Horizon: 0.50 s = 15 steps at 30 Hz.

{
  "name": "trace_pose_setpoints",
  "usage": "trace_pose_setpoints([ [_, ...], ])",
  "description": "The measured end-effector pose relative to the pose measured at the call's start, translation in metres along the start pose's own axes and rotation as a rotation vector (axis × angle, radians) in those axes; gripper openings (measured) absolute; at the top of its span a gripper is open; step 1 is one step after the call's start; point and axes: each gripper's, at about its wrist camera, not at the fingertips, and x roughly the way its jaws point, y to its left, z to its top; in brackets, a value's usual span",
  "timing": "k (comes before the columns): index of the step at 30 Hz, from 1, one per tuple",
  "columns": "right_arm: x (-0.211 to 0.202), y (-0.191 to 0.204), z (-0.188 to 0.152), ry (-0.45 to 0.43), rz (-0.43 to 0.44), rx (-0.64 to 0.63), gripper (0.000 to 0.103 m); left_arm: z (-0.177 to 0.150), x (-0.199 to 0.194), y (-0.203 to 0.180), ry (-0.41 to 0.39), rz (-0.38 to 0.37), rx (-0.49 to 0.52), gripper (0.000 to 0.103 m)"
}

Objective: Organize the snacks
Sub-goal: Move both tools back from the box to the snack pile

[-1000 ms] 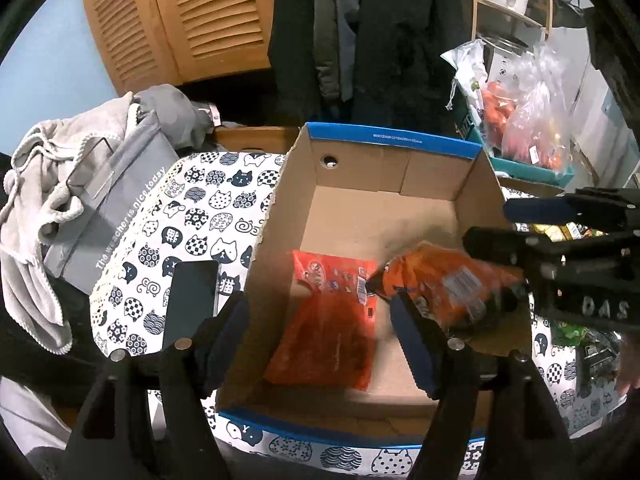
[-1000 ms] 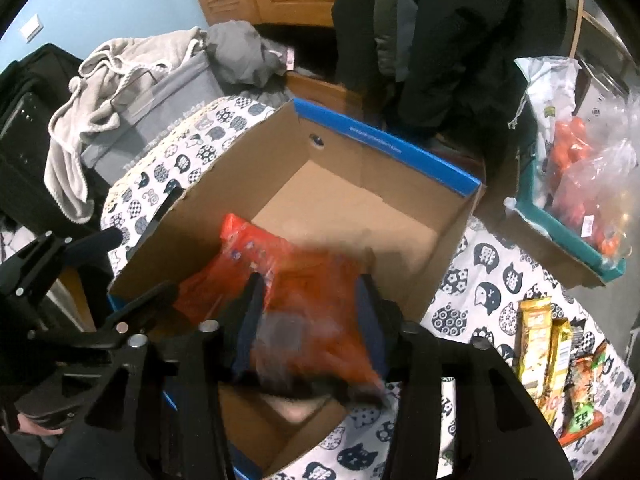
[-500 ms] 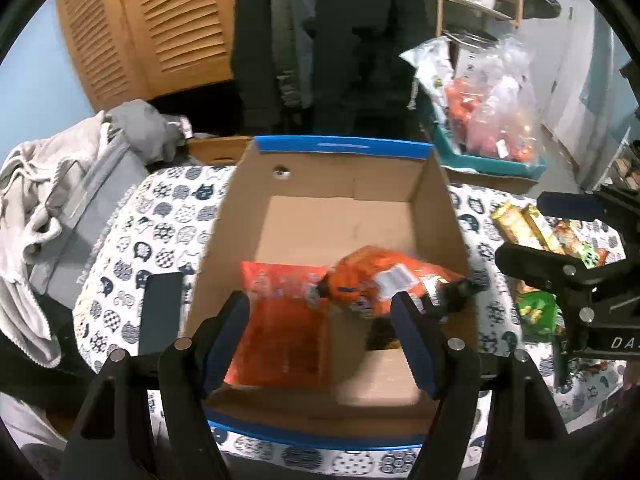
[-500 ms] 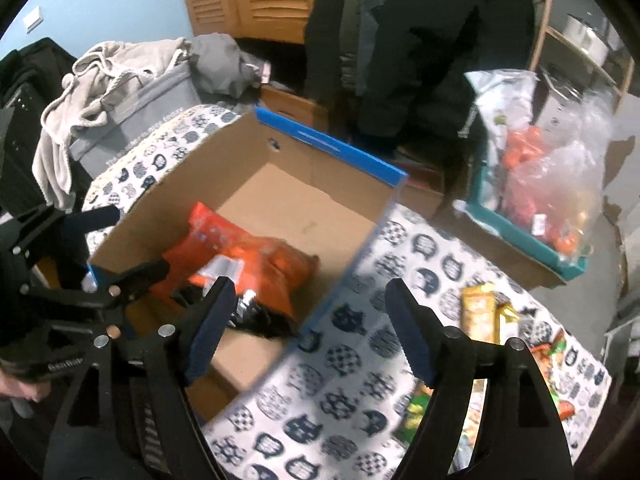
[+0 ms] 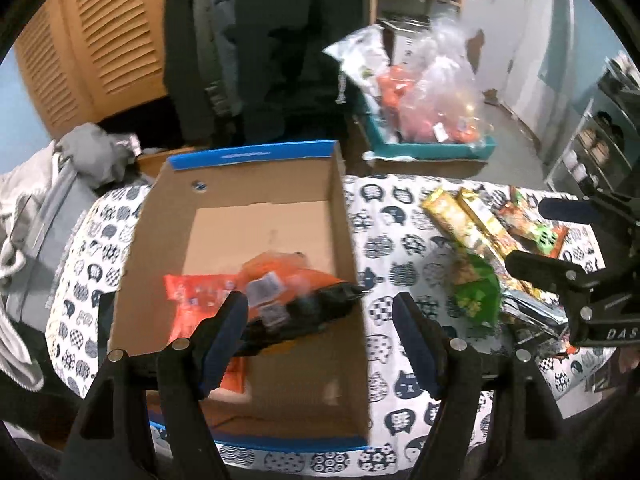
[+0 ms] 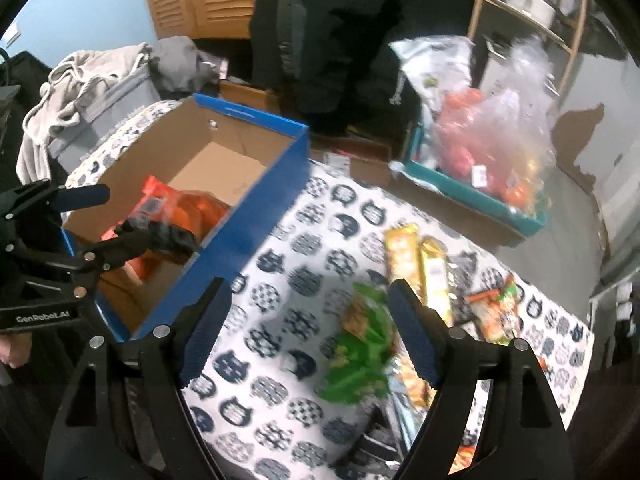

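Observation:
A cardboard box with blue edges (image 5: 256,156) (image 6: 256,216) stands on the cat-print table. Inside it lie a flat red snack bag (image 5: 192,292) and an orange and black snack bag (image 5: 296,292) (image 6: 188,212) leaning on the right wall. My left gripper (image 5: 320,340) is open and empty over the box's front right part. My right gripper (image 6: 308,332) is open and empty above the table right of the box, over a green snack bag (image 6: 360,352) (image 5: 476,292). Two yellow bars (image 6: 416,260) (image 5: 468,224) and small orange packets (image 6: 496,308) lie beyond it.
A teal tray (image 5: 432,148) (image 6: 472,196) with clear bags of red items stands behind the table. Grey clothes on a bin (image 6: 100,80) are at the left. Dark coats (image 5: 260,40) hang at the back. A shelf rack (image 5: 600,140) is at the right.
My right gripper let go of the orange bag in the box and moved right, over the loose snacks. My left gripper shifted right along the box front.

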Motion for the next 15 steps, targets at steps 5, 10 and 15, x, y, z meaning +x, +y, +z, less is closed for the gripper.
trace_pose_setpoints([
  [5,-0.006,-0.029,-0.020,0.012,-0.011,0.050,0.080,0.002,0.003,-0.029,0.004,-0.007,0.063,0.076],
  [10,-0.007,-0.055,-0.039,0.032,-0.026,0.086,0.080,0.005,0.008,-0.054,0.016,-0.020,0.110,0.076],
  [15,-0.003,-0.072,-0.057,0.062,-0.038,0.111,0.080,0.003,0.017,-0.077,0.037,-0.024,0.157,0.076],
])
